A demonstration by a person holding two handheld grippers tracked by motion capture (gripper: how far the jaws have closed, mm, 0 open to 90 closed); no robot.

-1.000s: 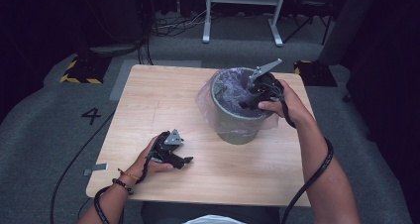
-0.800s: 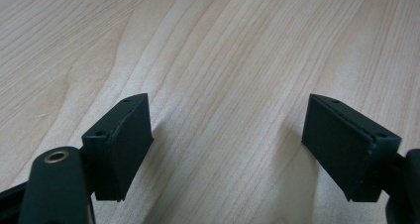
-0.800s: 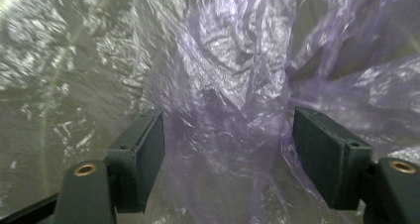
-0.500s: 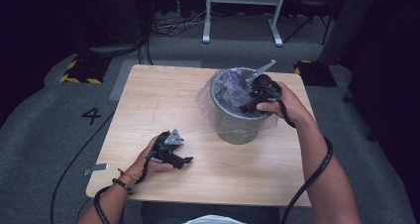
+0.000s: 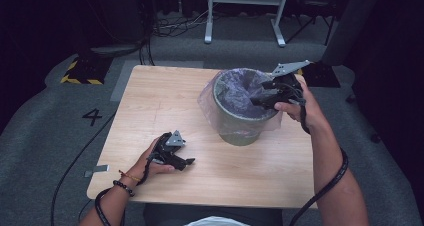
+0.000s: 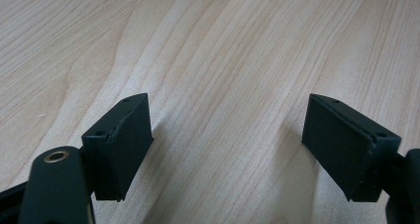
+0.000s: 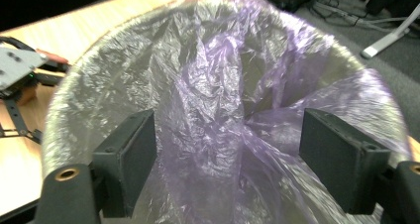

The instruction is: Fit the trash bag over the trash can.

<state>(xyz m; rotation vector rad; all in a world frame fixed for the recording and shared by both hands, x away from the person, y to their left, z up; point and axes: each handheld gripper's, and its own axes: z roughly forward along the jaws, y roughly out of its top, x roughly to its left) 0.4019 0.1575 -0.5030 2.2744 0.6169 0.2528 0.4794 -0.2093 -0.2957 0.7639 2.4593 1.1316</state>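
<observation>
Grey carpet runs around the pale wooden surface (image 5: pixel 165 101), with a painted number four on the floor to its left, a black-and-yellow striped plate beyond that, and a white metal frame (image 5: pixel 245 6) standing among cables at the far side.

On the right half of the surface stands a round grey-green bin (image 5: pixel 239 121), upright, lined with a thin purple plastic bag (image 5: pixel 240 88) whose edge is folded over the rim and hangs down the outside. Inside, the bag is crumpled and bunched toward the middle; from the right tool's own camera the folds (image 7: pixel 218 85) crowd the whole mouth of the bin.

The right tool (image 5: pixel 260 101) hovers at the bin's right rim, pointing in over the opening, the person's right hand (image 5: pixel 300 108) behind it. Its jaws have just been opening and stand wide apart; the bag lies beyond them, and I cannot see either pad pressing on the plastic, so it reads as released.

The left tool (image 5: pixel 187 162) lies low on the near left part of the surface, well apart from the bin, held in the person's left hand (image 5: pixel 147 161). Its jaws are spread wide over bare wood with nothing between them.
</observation>
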